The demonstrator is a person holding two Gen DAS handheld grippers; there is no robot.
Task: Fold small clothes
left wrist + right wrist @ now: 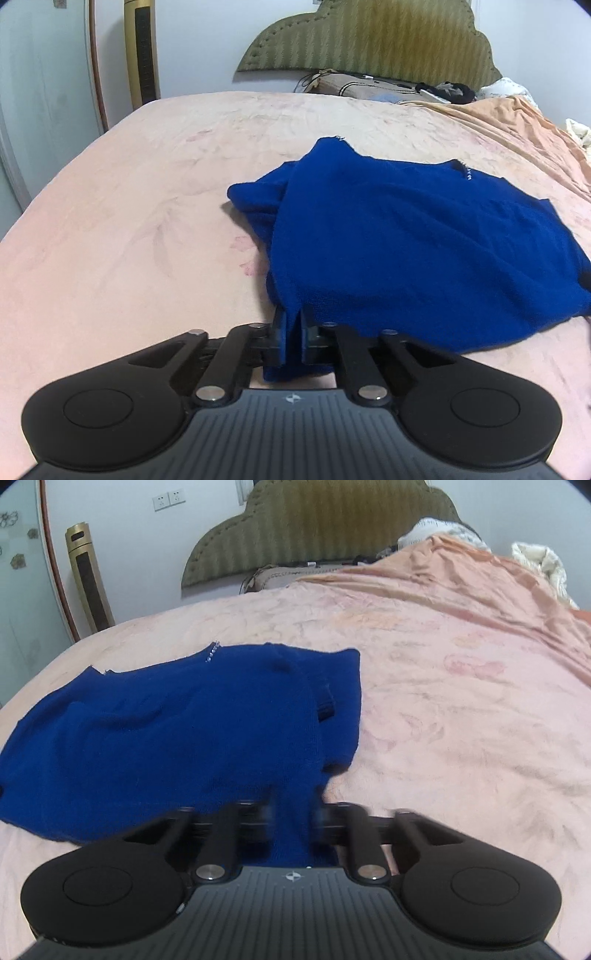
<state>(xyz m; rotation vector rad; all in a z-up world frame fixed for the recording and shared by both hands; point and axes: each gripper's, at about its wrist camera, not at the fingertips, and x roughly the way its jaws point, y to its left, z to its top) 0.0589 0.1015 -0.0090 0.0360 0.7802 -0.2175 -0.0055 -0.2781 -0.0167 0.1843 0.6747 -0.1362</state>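
Two hand-held grippers, left and right, clenched on blue garment; no readable writing.

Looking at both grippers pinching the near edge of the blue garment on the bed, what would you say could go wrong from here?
1. Each grip looks narrow: the left gripper and right gripper are shut on only a small pinch of the blue garment, so the knit may slip out when lifted.
2. The garment's left side is already bunched and doubled over, so that wrinkle may get folded in.
3. Dragging the cloth may rumple the pink bedsheet beneath.
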